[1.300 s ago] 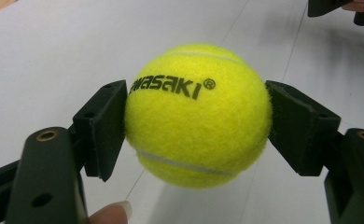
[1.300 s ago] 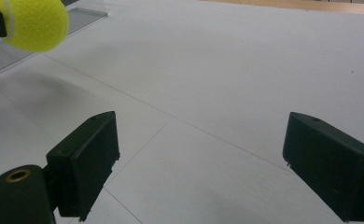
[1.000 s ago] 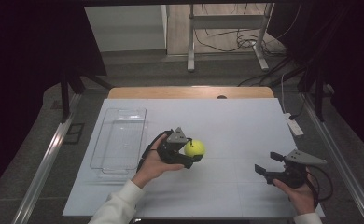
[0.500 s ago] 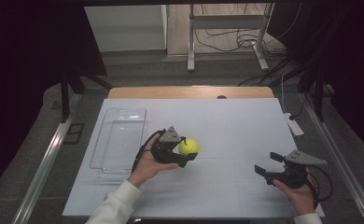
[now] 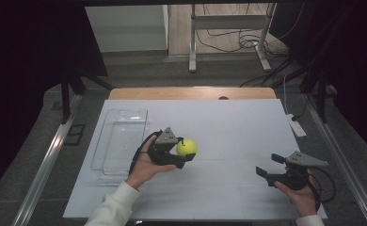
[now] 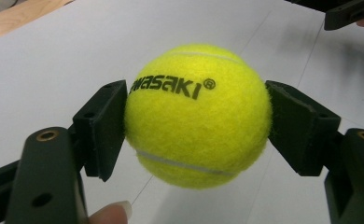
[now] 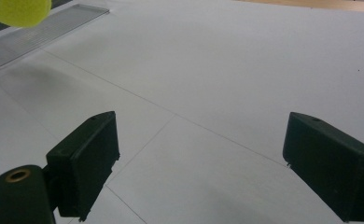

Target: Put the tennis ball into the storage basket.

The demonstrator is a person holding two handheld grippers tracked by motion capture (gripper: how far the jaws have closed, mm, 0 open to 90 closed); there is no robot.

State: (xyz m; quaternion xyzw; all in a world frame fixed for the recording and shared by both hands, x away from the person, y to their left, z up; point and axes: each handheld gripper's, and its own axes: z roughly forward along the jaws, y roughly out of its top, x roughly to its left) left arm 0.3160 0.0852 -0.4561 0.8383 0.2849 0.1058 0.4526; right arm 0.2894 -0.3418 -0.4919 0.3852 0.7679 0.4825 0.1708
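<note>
White, smooth sheeting covers my table (image 5: pixel 228 127), scored by thin seams, with a wooden edge at the far side. My left gripper (image 5: pixel 184 153) is clamped on the fuzzy yellow tennis ball (image 5: pixel 187 148), its flat black pads (image 6: pixel 103 126) pressing both sides, just right of the clear plastic tray (image 5: pixel 120 139). My right gripper (image 5: pixel 270 165) rests near the right corner, jaws wide apart around nothing. Since a second ago, ball and left hand have drifted slightly left toward the tray; the right has kept still.

Fuzzy felt tennis ball (image 6: pixel 196 116), matt black plastic jaws, clear glossy plastic tray (image 5: pixel 120 136), smooth white table (image 5: pixel 228 127).
</note>
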